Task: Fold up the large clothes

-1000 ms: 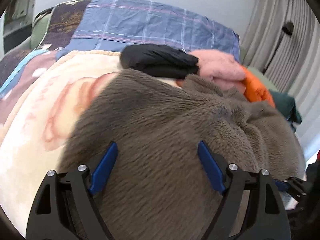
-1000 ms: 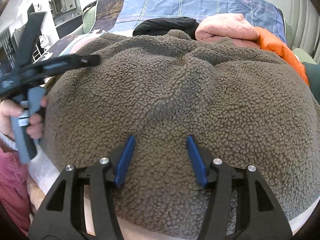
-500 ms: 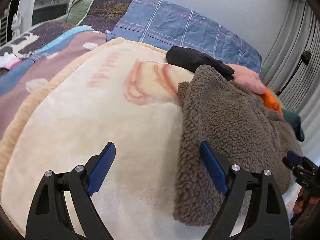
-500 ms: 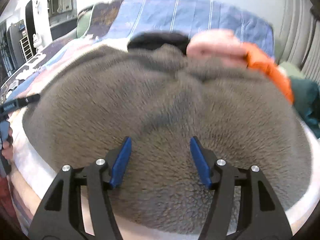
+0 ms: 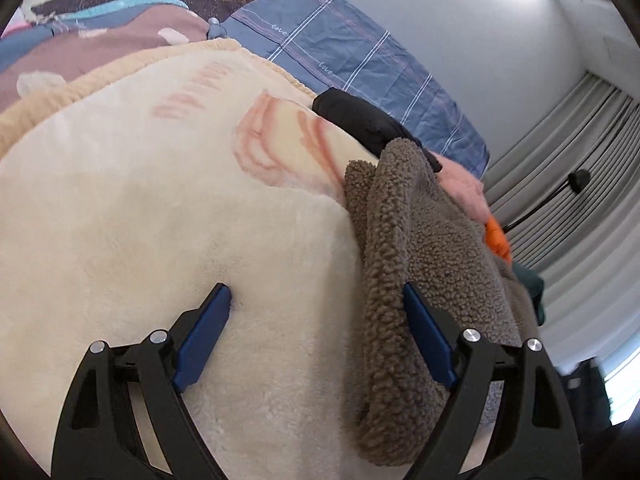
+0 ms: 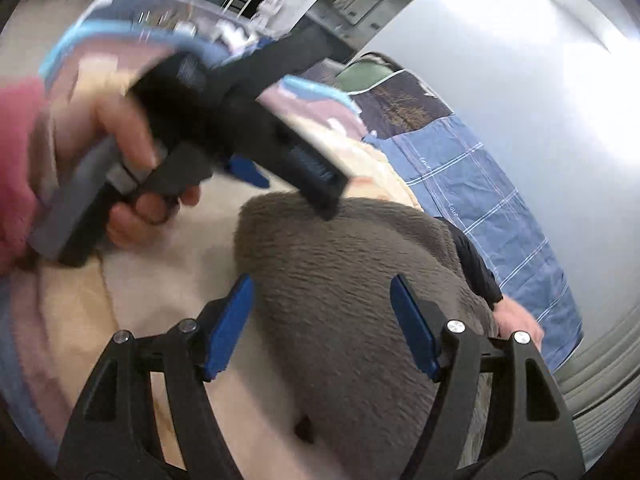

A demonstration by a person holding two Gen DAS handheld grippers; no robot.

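I see my left gripper (image 5: 316,332) low in the frame with its blue-padded fingers spread wide, nothing between them. My right gripper (image 6: 322,322) sits low in its own frame, jaws likewise parted and holding nothing. In the right wrist view's upper left, blurred, my left hand (image 6: 120,152) grips the left tool's handle.

brown fleece (image 5: 432,248), cream blanket (image 5: 160,220), blue-plaid sheet (image 5: 352,64)

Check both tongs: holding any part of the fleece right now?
Nothing held. Left tongs and right tongs are both open; the brown fleece lies loose on the cream blanket.
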